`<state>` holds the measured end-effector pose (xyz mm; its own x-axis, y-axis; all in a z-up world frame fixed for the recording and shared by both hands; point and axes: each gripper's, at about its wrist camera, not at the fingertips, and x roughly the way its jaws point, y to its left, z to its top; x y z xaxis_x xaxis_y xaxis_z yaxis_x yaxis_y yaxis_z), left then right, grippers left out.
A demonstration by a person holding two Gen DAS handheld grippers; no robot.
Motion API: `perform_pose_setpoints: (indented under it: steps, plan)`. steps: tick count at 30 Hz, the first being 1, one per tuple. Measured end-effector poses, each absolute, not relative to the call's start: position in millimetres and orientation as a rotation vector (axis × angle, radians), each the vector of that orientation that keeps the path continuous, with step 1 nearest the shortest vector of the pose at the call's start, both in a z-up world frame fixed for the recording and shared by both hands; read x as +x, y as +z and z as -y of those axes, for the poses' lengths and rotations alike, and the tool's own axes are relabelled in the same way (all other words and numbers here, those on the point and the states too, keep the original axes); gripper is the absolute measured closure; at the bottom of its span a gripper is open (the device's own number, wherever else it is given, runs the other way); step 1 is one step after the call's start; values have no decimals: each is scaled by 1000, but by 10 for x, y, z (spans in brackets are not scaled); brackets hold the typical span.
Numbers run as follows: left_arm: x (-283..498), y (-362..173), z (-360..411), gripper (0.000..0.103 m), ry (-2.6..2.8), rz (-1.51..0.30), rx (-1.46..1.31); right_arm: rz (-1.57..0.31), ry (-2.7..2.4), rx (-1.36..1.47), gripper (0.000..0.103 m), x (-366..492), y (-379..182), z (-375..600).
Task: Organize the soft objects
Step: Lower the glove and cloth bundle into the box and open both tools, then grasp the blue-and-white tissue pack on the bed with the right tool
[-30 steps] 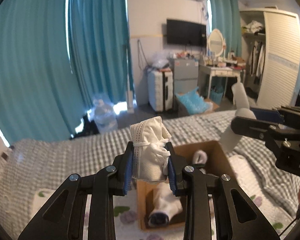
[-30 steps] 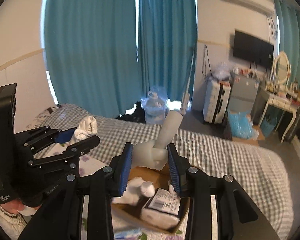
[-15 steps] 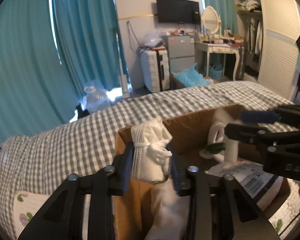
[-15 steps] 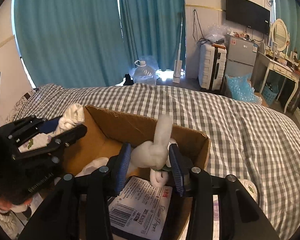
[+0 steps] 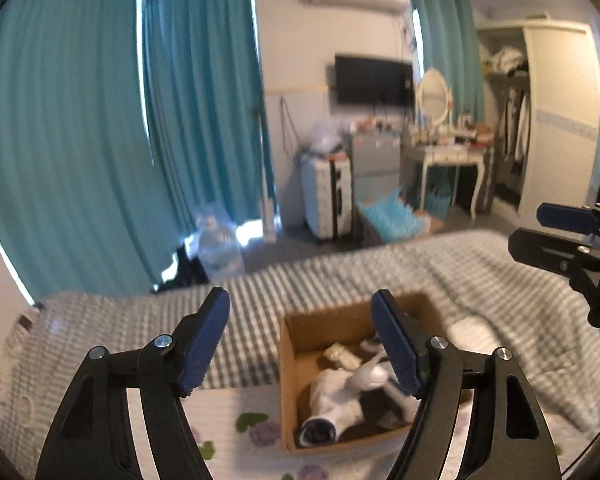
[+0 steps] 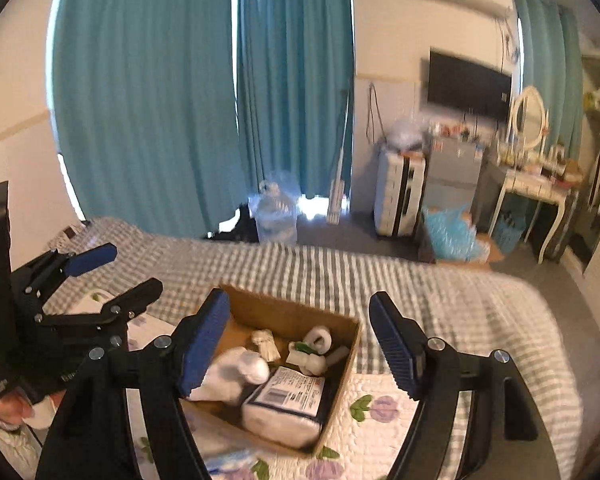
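- Gaping wide and empty, the left gripper [image 5: 300, 344] and right gripper [image 6: 296, 344] have dropped their soft things into the cardboard box [image 6: 342, 354].
- Both have lifted clear; another item likely comes next.

Checked bed [image 6: 440, 292], cardboard box [image 6: 342, 354] on, seemingly, floral quilt [image 6: 380, 432]

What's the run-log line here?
left gripper: open, empty | right gripper: open, empty | soft toys: in cardboard box

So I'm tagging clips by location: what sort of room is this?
A bedroom, most likely: a bed with a checked cover, a dressing table with an oval mirror, and an open wardrobe holding clothes.
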<state>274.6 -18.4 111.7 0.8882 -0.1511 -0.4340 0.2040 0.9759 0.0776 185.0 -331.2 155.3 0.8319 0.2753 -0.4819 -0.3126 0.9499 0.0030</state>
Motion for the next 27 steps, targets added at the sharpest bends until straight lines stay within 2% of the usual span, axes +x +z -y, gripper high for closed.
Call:
perform_pose_setpoints:
  steps: [2,4,6,10,13,17,22,27]
  plan:
    - [2429,1436,103,18,-186,-375,114,-447,321,-91,22,1529,1862,3314]
    - [2183,1671,18,16,-192,-321,103,-396,321,-96,18,1195,2151,3323]
    - [1905,1889,-50,15,-205,-284,94,-358,341,-91,8,875,2404,3322]
    - [1426,2084,-184,12,-240,-251,80,-297,343,-102,2,351,2589,3286]
    - [1219,2041,-239,12,-227,-237,84,-270,363,-93,1,18,2540,3248]
    - [1073,1725,-273,12,-187,-271,92,-273,393,-81,1,-197,2302,3218]
    - [1087,1135,-253,12,-113,-312,141,-280,400,-101,1,-280,1729,3082]
    - [1385,381,-326,12,-69,-432,129,-456,419,-139,1,127,881,2865]
